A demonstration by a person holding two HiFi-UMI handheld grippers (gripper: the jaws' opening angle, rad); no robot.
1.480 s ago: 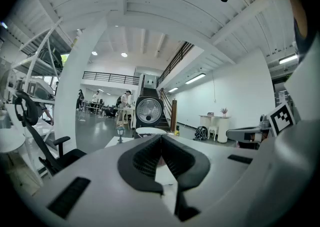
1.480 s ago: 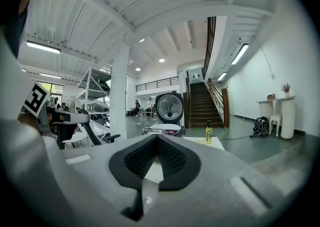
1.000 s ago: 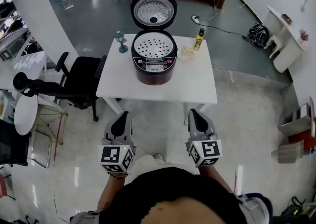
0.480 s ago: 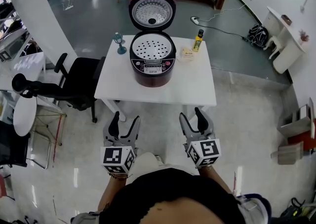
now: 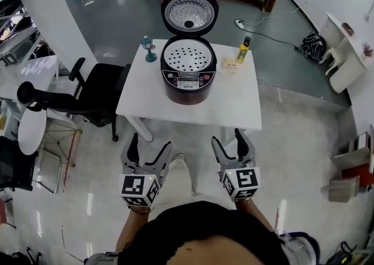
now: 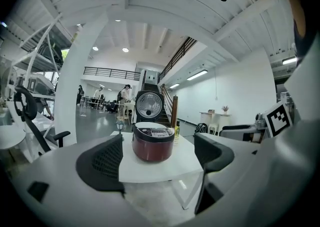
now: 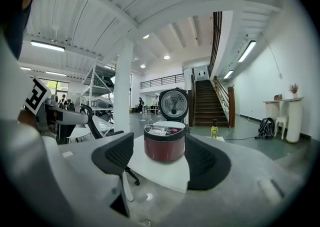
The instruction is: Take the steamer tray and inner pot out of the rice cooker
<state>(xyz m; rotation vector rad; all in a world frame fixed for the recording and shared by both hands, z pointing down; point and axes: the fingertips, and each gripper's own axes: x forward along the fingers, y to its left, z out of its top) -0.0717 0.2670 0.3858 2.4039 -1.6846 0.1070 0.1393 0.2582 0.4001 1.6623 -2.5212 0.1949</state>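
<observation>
showing only overhead: steamer tray (image 5: 188,57) in cooker (image 5: 187,84)

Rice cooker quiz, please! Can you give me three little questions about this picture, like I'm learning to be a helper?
1. True or false: the rice cooker has its lid up.
2. In the head view, what stands on the table to the right of the cooker? A) a yellow bottle B) a banana C) a teddy bear
3. Is the left gripper or the right gripper holding anything?

Key
1. True.
2. A.
3. No. Both grippers' jaws are opening, with nothing between them.
</observation>
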